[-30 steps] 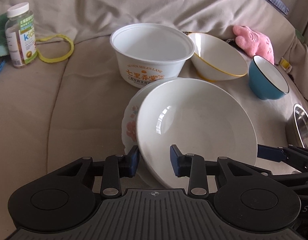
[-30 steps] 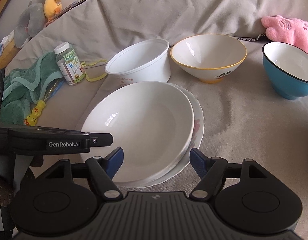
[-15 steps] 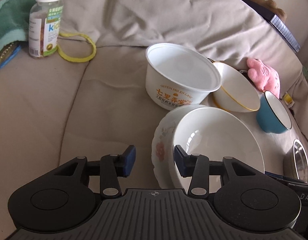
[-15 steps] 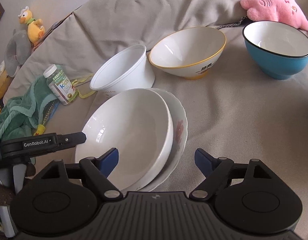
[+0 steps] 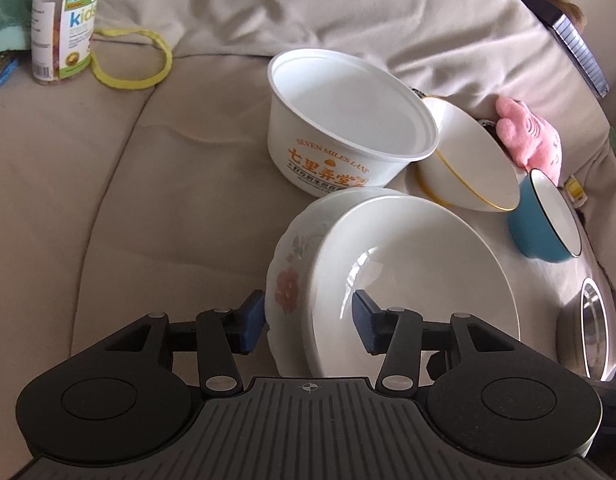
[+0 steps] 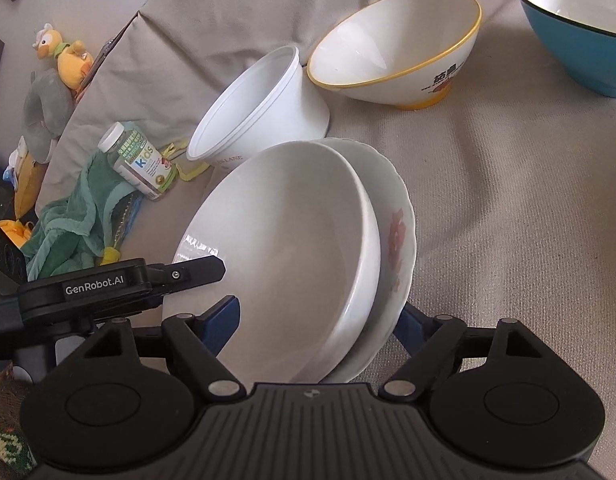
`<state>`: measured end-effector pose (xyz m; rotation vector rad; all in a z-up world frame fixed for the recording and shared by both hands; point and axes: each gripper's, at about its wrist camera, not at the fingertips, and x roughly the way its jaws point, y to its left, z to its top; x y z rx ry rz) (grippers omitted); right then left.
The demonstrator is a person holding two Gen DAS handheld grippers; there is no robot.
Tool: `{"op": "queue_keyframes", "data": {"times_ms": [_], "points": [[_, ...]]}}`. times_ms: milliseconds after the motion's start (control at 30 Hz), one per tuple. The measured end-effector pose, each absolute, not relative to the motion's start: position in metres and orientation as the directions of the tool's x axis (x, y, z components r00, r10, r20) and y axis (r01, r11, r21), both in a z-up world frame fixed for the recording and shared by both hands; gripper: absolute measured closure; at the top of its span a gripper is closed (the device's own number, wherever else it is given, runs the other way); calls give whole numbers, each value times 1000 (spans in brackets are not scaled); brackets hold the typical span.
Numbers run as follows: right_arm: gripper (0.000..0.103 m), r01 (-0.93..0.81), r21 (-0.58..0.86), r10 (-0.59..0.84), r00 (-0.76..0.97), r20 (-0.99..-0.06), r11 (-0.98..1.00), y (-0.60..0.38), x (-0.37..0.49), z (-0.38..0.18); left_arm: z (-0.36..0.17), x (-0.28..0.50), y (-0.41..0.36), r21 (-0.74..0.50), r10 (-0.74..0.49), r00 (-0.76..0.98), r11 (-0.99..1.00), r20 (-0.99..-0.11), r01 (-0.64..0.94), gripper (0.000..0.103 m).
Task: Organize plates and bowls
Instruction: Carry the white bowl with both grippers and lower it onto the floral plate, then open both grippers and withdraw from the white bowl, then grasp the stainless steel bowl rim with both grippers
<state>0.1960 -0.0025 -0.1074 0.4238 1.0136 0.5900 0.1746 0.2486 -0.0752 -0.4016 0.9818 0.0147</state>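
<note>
A plain white ceramic plate [image 5: 419,280] lies nested on a scalloped white plate with a pink flower print [image 5: 290,276], and the pair sits tilted on the beige fabric sofa cushion [image 5: 88,200].

The left claw [image 5: 308,322] straddles the near edge of this stack. Its left blue pad stands just outside the flowered plate's rim, and its right blue pad hangs over the inside of the plain plate. The jaws are opening, with both rims between them, and neither pad presses on the china.

The right claw [image 6: 319,326] comes at the same stack from the other side. Its jaws stand wide apart, one blue finger [image 6: 224,322] beside the plain plate and the other half hidden behind the flowered plate's edge. The stack lies between them, and no pad can be seen pressing on it. The left claw's black arm marked GenRobot.AI reaches to the plain plate's rim in this view.

Just behind the stack stands a white plastic tub with orange lettering [image 5: 347,128], touching or nearly touching the flowered plate. Beside it leans a white bowl with a yellow rim [image 5: 467,160], then a blue bowl with a white inside [image 5: 547,220]. A steel bowl [image 5: 591,328] shows at the right edge.
</note>
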Motion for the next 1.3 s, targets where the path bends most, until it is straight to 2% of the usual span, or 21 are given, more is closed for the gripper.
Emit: {"op": "queue_keyframes", "data": {"times_ms": [167,400,533,633,833,900,1000,1100,1167,1300], "points": [[21,-272,534,598,430,-677,800,-13,193,-104,-71,182,233,-332,-191,561,930,-806,-159,49],[21,-165,523,527,504,-684,836,-70,201,-103,-76,204,182,-357,-287,547,934,-786,-23,49],[21,-131,534,518,514,-684,835,-96,202,-110,-73,209,156,-317,-291,550,947,-783,51,50],[19,-162,455,456,585,-670,876,-107,191,-96,-65,202,148,-236,-223,572,970,-790,52,51],[10,-234,424,459,677,-575,875,-150,163,-56,-23,185,116,-37,-43,700,999,-712,24,52],[7,-236,403,434,735,-521,884,-173,150,-39,-11,187,95,-27,-62,723,998,-688,60,52],[0,-152,363,324,815,-480,919,-212,137,-31,0,194,50,-64,-193,708,977,-679,204,52],[0,26,294,140,837,-529,956,-251,139,-45,-2,205,-2,-103,-296,650,943,-700,318,52],[0,115,268,65,812,-579,956,-270,145,-62,-10,214,-31,-99,-309,621,932,-721,349,52],[0,172,301,70,756,-651,938,-295,159,-96,-29,231,-72,-79,-293,594,930,-749,359,52]]}}
